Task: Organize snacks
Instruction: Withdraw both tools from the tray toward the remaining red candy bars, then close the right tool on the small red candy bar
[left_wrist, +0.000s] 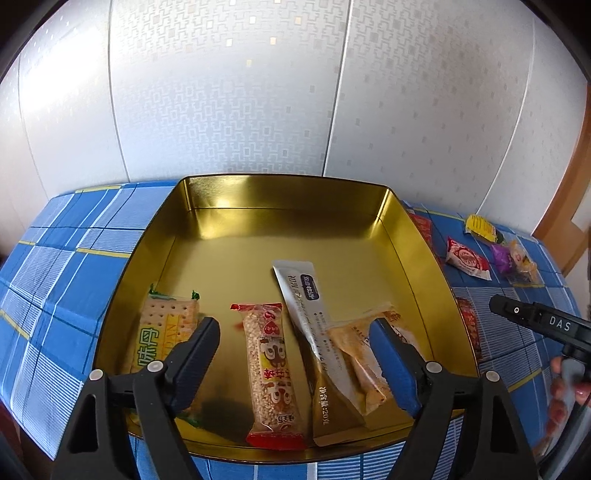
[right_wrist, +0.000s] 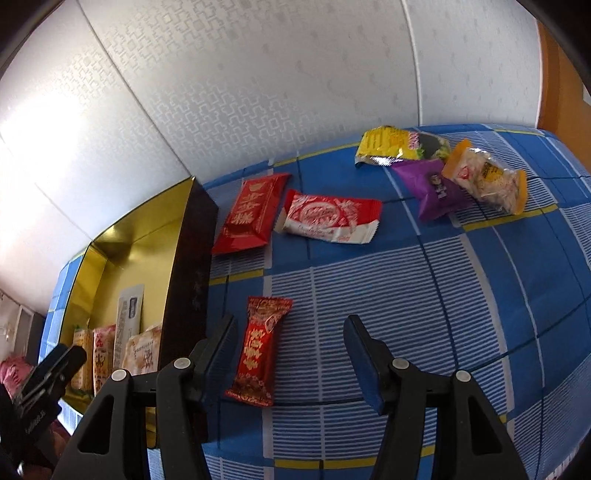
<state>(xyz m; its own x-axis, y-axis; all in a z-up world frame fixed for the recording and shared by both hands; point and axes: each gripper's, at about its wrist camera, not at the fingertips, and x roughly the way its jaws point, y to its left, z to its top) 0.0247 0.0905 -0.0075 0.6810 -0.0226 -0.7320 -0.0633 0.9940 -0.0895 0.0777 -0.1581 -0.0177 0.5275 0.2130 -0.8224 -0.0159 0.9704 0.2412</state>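
A gold tin (left_wrist: 258, 192) on the blue checked cloth holds a cracker pack (left_wrist: 162, 332), a red-ended rice bar (left_wrist: 269, 369), a long white and gold sachet (left_wrist: 310, 332) and a clear pastry pack (left_wrist: 362, 362). My left gripper (left_wrist: 293, 325) hangs open above them, touching none. To the right of the tin's dark wall (right_wrist: 192, 258), a small red bar (right_wrist: 258, 350) lies on the cloth between the open fingers of my right gripper (right_wrist: 290, 321), nearer the left finger. The pads are clear of it.
Farther back on the cloth lie a red packet (right_wrist: 255, 214), a red and white packet (right_wrist: 325, 218), a yellow bag (right_wrist: 391, 146), a purple pack (right_wrist: 436, 188) and an orange-edged clear pack (right_wrist: 487, 181). A patterned wall stands right behind the table. A person's hand (left_wrist: 565, 391) shows at right.
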